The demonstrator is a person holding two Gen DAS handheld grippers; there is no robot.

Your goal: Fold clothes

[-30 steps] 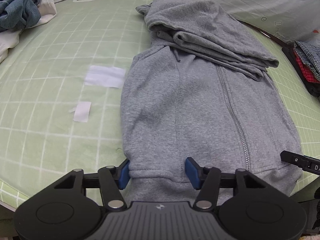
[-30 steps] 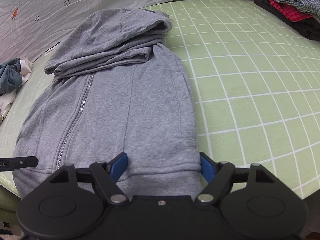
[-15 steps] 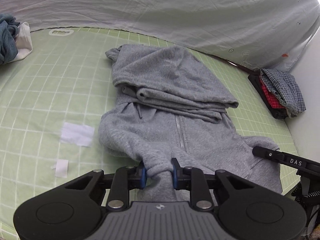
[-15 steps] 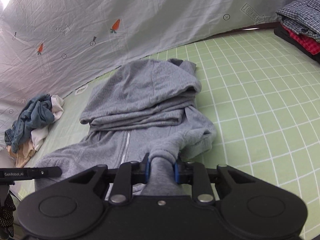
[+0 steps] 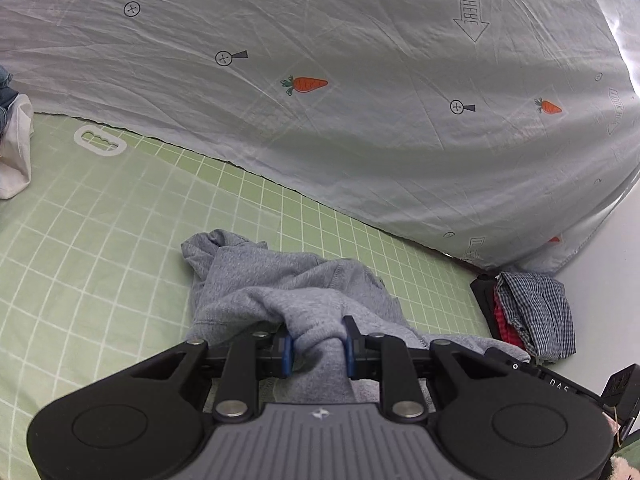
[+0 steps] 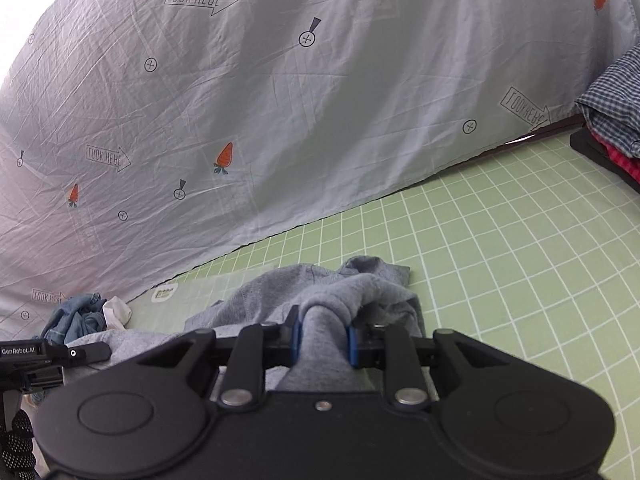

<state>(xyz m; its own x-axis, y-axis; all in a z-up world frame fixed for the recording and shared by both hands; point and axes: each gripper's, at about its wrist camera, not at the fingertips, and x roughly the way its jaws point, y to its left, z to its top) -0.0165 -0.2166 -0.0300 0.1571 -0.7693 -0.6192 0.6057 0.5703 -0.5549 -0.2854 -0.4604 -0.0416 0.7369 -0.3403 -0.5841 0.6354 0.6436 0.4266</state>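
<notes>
Two grippers, both clamped on the same grey hoodie (image 5: 288, 292). Left gripper (image 5: 316, 350): blue pads pinch a bunched fold of grey fabric, lifted off the surface. Right gripper (image 6: 323, 340): same, blue pads squeezing a thick wad of the cloth. Rest of the hoodie lies crumpled just ahead of both tools on a green grid mat (image 5: 100, 240), w/ the hood end furthest away. Behind the mat hangs a pale sheet (image 5: 360, 100) printed w/ carrots & arrows. At the mat's right edge: stack of folded clothes (image 5: 532, 316), checked shirt on top. Far left: heap of unfolded clothes (image 6: 84, 314), blue & white.
</notes>
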